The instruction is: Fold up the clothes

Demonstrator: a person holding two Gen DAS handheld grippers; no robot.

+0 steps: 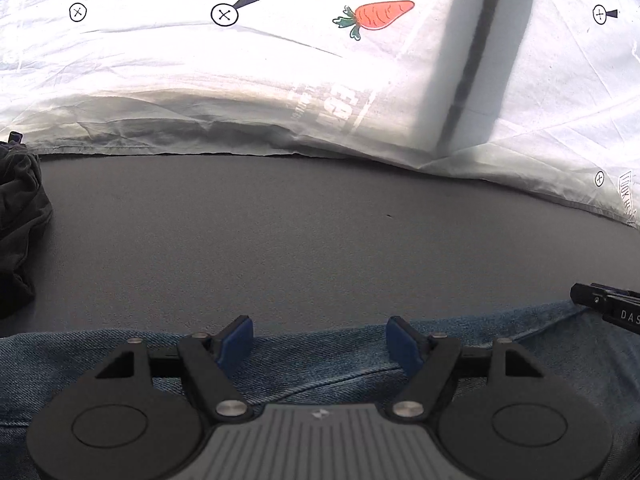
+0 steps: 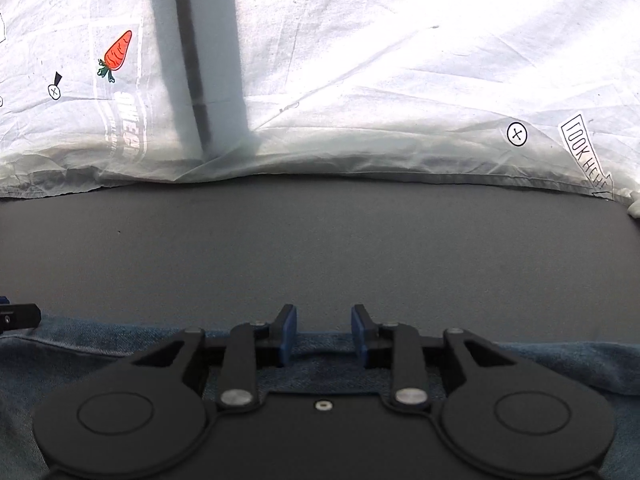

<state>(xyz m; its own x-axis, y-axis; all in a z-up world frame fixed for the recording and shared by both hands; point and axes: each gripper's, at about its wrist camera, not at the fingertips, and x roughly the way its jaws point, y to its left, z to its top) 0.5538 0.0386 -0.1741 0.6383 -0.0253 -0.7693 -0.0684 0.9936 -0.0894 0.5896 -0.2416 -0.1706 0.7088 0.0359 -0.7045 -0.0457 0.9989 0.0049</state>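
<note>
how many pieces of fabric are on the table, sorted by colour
blue: 1, the jeans along the near edge
black: 1, the bunched garment at the left
white: 1, the printed sheet at the back
total: 3

hand-held gripper [image 2: 324,334] parted over jeans [image 2: 560,364], white sheet [image 2: 400,80]
</note>
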